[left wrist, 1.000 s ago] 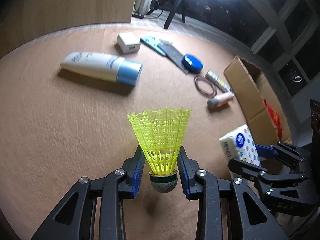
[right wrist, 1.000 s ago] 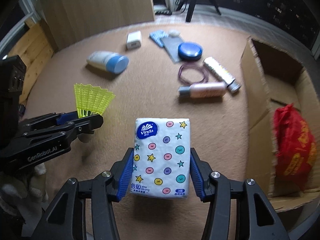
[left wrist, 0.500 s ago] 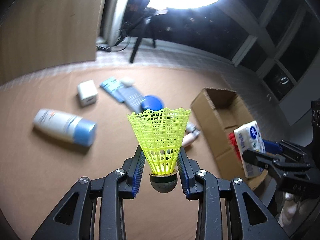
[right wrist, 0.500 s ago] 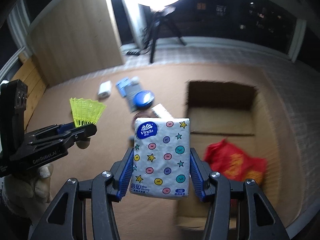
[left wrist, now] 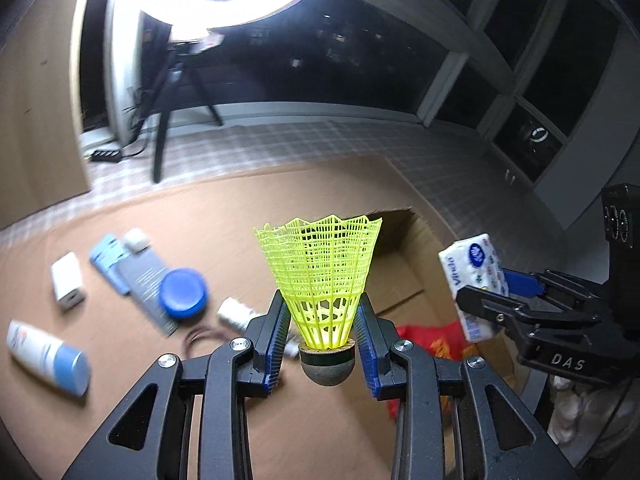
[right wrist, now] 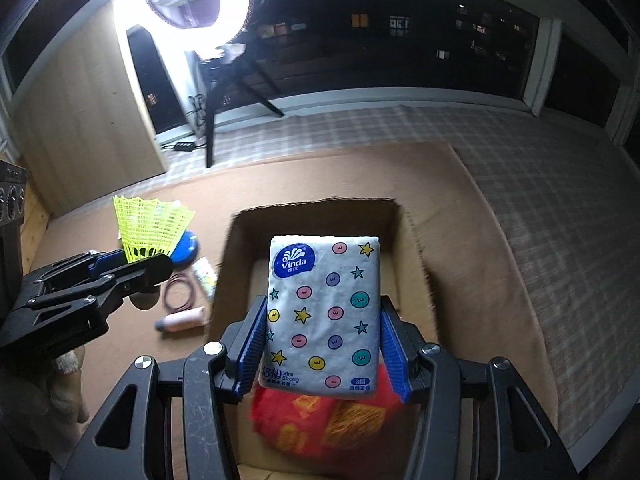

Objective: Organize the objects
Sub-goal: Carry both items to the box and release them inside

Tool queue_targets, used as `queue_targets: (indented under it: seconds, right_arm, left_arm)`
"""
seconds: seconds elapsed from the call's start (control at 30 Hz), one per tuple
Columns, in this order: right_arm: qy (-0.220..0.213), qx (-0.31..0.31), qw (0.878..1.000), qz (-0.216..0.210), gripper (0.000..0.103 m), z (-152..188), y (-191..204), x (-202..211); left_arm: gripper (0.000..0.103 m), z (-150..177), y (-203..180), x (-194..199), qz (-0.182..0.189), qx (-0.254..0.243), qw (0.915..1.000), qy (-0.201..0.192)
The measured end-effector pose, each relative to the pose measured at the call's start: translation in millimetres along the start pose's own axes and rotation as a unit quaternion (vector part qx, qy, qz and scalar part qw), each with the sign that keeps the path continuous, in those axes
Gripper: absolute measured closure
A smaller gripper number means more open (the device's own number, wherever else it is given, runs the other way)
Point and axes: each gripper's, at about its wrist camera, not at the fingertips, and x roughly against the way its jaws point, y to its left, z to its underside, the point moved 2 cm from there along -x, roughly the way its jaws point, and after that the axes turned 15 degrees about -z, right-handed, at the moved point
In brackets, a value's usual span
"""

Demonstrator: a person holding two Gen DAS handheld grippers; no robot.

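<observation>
Neon-yellow plastic mesh fills the middle of the left wrist view: a shuttlecock stands skirt-up in the left claw, whose blue pads are clamped on the narrow base of the skirt just above the dark rounded cork. That looks the right place to hold it — the lattice is featherlight and springy, and would likely buckle if squeezed higher up where it flares. Beyond it lies the open cardboard box with a red packet inside; off to the left, on the brown surface, lie a blue-capped tube, a white adapter, a round blue tin and a hair tie, somewhat blurred. In the right wrist view, the right claw is closed on a Vinda tissue pack, pads pressing its two long sides near the lower half, and it hangs directly over the box, above the red packet. The pack is soft and light, its film wrap probably a little slippery, so a mid-side hold with mild squeeze suits it — it should take a short drop unharmed. The shuttlecock shows at left, well short of the box rim, above a pink bottle.
</observation>
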Motion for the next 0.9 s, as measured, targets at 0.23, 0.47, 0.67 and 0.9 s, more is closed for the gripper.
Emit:
queue_targets:
  seconds: [0.23,0.47,0.67,0.9]
  right_arm:
    - [0.007,-0.007,1.000,0.006,0.055,-4.9,-23.0,-10.8]
    - [0.013,-0.022,1.000,0.003,0.054,-7.5,-40.8,-19.3]
    - [0.012,-0.024,1.000,0.016,0.033,-9.0,-43.7,-18.8]
    - [0.003,-0.034,0.999,0.014,0.032,-8.7,-39.1,-14.5]
  left_arm:
    - [0.068,-15.2,-35.9,-29.0,0.004,-0.017,0.9998,0.009]
    - [0.068,-19.3,-48.6,-52.1,-0.001,-0.025,0.9995,0.021]
    - [0.033,-21.2,-47.3,-56.2,0.002,-0.023,0.9994,0.024]
    - [0.031,-19.0,-31.3,-45.8,-0.008,-0.020,0.9997,0.013]
